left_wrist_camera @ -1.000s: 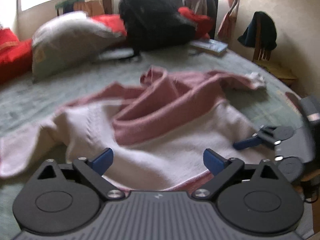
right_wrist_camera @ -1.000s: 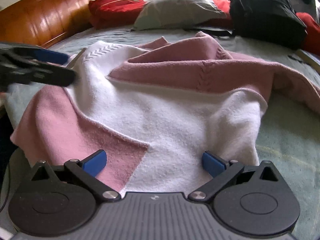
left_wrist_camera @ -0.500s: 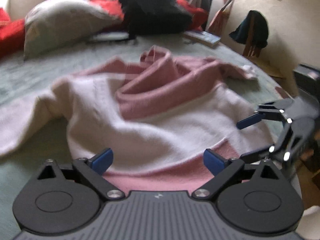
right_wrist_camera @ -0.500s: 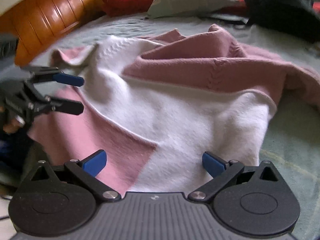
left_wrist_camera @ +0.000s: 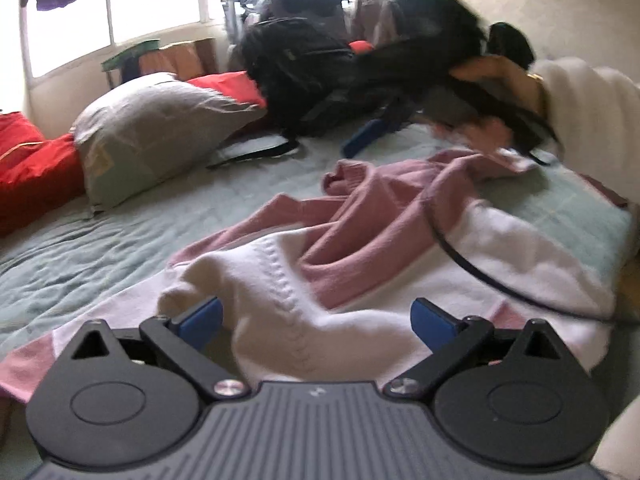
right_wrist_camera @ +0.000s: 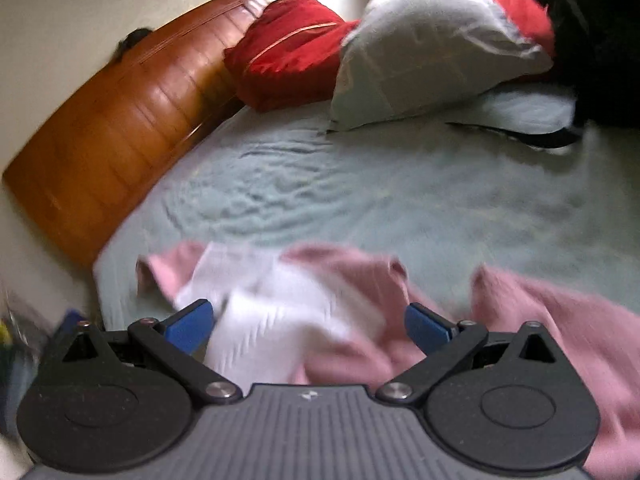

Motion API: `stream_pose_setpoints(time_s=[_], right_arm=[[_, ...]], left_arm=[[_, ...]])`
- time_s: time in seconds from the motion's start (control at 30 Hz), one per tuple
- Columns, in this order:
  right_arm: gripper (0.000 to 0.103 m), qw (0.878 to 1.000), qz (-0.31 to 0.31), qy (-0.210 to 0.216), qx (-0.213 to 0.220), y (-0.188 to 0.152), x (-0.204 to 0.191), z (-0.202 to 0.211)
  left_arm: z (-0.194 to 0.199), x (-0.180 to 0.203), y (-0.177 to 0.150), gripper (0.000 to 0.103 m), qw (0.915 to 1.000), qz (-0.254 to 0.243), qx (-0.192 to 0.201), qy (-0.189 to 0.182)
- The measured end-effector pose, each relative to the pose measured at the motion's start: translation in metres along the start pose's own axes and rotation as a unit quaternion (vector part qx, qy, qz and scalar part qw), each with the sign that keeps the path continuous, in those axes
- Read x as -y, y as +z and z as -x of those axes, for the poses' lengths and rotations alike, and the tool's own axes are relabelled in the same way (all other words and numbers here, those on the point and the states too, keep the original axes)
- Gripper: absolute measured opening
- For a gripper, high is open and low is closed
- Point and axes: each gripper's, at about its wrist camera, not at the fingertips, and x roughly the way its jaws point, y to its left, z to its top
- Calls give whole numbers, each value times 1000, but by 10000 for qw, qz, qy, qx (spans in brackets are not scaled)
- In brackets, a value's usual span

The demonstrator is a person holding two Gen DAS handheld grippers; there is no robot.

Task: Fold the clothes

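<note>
While both tools sit low over the bed, the items stand as follows.

Sweater [left_wrist_camera: 360,248]: pink and white knit, crumpled and unfolded, lying on the bed [left_wrist_camera: 120,240]; one sleeve runs off toward the left tool's lower left, another reaches toward the person's hand.
Left gripper [left_wrist_camera: 316,320]: jaws spread wide, nothing between them; blue pads [left_wrist_camera: 200,320] hang just above the white part of the sweater, and contact cannot be told.
Right gripper [right_wrist_camera: 308,322]: jaws spread wide, nothing clamped; sweater [right_wrist_camera: 320,312] lies under and between the pads, blurred, contact unclear.
Hand [left_wrist_camera: 492,100]: in a white sleeve, holding the right tool over the sweater's far sleeve in the left view.
Cable [left_wrist_camera: 480,272]: thin, black, lying across the sweater's right side.
Pillow [left_wrist_camera: 160,132]: grey, at the head of the bed.
Cushion [right_wrist_camera: 288,48]: red, beside the pillow, against the headboard [right_wrist_camera: 120,120].
Backpack [left_wrist_camera: 304,72]: black, on the bed behind the sweater.
</note>
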Motion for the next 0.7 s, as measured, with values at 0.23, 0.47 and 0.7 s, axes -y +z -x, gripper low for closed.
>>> stream_pose_setpoints(time_s=[0.23, 0.47, 0.7], right_arm=[[103, 9968, -728, 57, -316, 60, 40, -94], [103, 9760, -1650, 1164, -812, 51, 58, -120], [103, 9796, -676, 1700, -835, 52, -7, -104]], left_arm=[[-13, -14, -13, 100, 9992, 337, -178, 104], [-18, -14, -25, 100, 9986, 427, -298, 94], [-26, -14, -26, 100, 9981, 522, -296, 134]])
